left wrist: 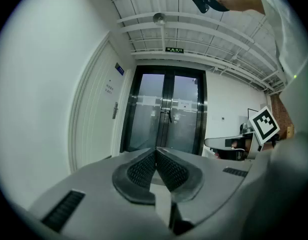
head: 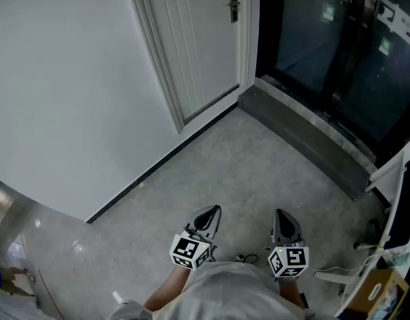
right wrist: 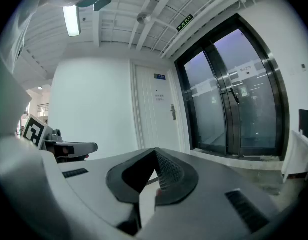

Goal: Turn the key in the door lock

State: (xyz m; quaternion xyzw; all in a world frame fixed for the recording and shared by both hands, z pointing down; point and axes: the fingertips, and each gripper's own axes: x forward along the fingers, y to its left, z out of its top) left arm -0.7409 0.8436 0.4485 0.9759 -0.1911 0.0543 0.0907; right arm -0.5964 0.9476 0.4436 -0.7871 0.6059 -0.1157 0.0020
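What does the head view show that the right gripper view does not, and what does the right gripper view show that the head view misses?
Only the head view: the right gripper seen from above with its marker cube, and a cardboard box at the lower right.
Only the right gripper view: the ceiling with a lit lamp, a green exit sign, and that gripper's jaws closed together.
Both: the white door with its handle, the dark glass doors and the left gripper.

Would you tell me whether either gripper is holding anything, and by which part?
Nothing is held: the left gripper and right gripper are both shut, empty.
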